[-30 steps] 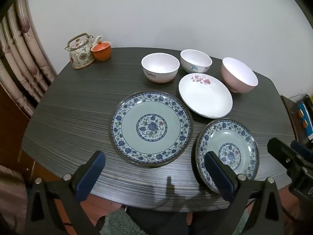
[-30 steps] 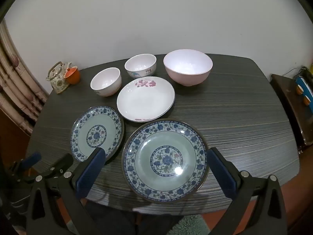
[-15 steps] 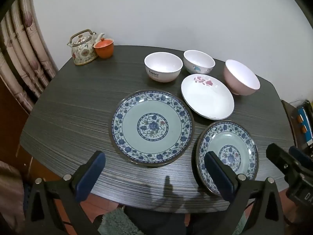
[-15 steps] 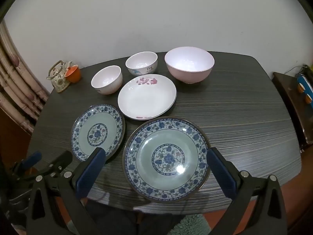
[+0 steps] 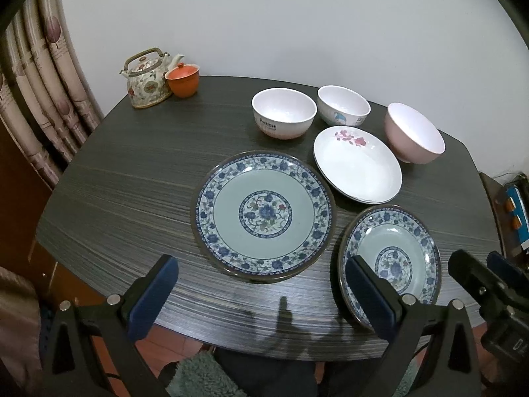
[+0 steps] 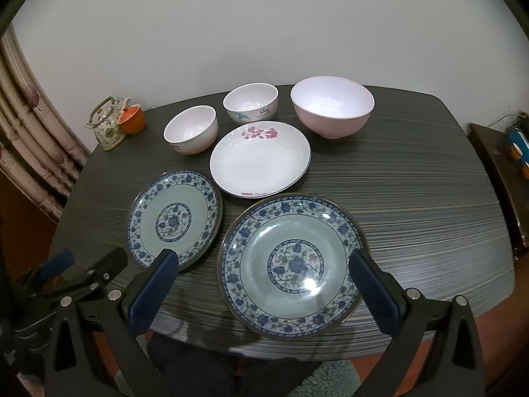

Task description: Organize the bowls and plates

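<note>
left gripper (image 5: 263, 292) drifted left; both grippers gape above plates.

So on the table (image 6: 413, 198) you've got two patterned plates at the near edge, the left plate (image 6: 173, 221) beside the right plate (image 6: 291, 264). Just behind them sits a plain plate (image 6: 261, 160). Three bowls line up behind that: left bowl (image 6: 191, 129), middle bowl (image 6: 250, 102), right bowl (image 6: 332, 109). A teapot (image 6: 107, 125) and cup (image 6: 132, 119) sit touching at the far left corner.
</note>
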The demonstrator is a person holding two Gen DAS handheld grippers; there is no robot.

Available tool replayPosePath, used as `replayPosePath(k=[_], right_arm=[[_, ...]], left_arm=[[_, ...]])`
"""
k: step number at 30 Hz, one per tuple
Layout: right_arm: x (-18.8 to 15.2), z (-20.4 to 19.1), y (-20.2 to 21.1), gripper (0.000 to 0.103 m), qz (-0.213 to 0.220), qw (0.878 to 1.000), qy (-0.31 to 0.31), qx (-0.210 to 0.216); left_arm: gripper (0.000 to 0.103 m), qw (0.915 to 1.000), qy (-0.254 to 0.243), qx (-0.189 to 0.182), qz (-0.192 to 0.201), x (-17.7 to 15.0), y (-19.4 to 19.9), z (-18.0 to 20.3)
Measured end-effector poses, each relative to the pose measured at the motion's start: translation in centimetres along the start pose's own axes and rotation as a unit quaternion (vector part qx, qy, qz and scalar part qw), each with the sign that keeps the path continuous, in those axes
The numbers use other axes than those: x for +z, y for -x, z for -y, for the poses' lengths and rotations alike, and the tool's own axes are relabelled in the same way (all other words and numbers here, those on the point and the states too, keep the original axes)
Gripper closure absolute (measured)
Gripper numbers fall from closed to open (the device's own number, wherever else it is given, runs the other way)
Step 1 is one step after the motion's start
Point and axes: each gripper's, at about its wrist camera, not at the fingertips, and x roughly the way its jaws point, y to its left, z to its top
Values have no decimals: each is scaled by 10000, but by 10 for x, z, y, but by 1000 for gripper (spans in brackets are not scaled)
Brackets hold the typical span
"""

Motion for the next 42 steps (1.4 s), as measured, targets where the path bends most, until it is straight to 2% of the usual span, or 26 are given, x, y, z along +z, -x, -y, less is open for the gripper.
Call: replayPosePath(k=[42], right_arm=[[-3, -6, -6, 1, -156, 9999, 7, 54]], left_arm=[[0, 9997, 29, 135, -195, -4, -9, -1]])
